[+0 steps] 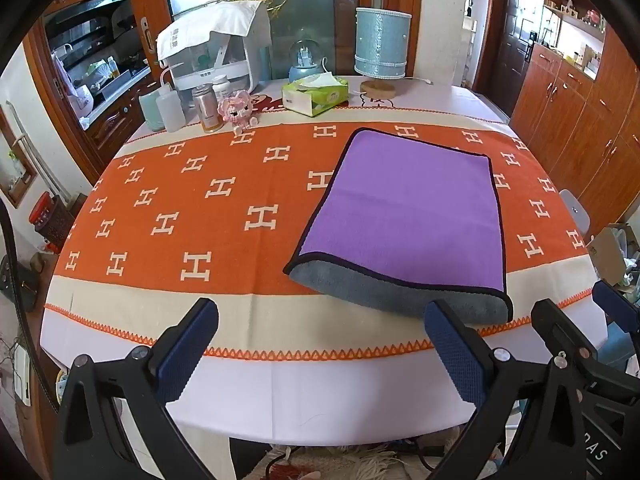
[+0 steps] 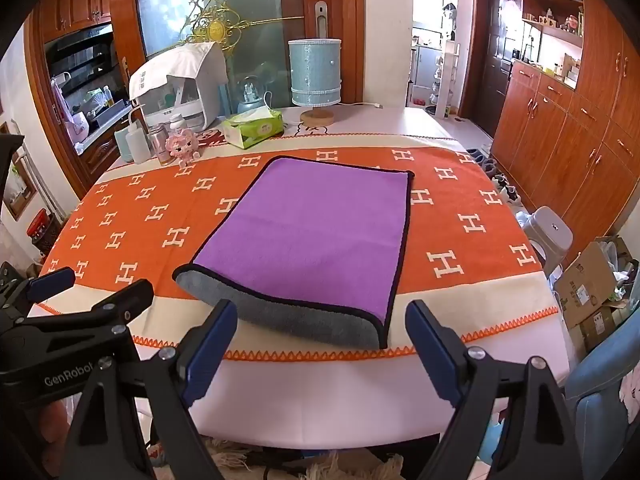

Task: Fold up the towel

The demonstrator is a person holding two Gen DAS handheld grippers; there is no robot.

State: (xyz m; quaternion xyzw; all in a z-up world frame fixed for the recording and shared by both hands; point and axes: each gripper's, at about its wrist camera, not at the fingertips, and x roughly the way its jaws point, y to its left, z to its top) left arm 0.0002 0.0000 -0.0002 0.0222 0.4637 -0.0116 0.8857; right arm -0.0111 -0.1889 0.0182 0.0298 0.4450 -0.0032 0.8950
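Note:
A purple towel (image 1: 404,208) with a black hem and grey underside lies folded in half on the orange patterned tablecloth (image 1: 192,216). Its purple top layer stops short of the near edge, so a grey strip shows there. My left gripper (image 1: 320,320) is open and empty, just in front of the towel's near left corner, above the table's front edge. In the right wrist view the towel (image 2: 316,232) lies straight ahead. My right gripper (image 2: 322,322) is open and empty, with its fingers on either side of the towel's near edge. The left gripper also shows there (image 2: 96,284) at the left.
At the table's far side stand a tissue box (image 1: 316,96), a blue lamp (image 1: 382,44), bottles (image 1: 208,108), a pink toy (image 1: 238,110) and a covered white appliance (image 1: 216,44). A grey stool (image 2: 548,232) and cardboard boxes (image 2: 592,284) stand to the right of the table.

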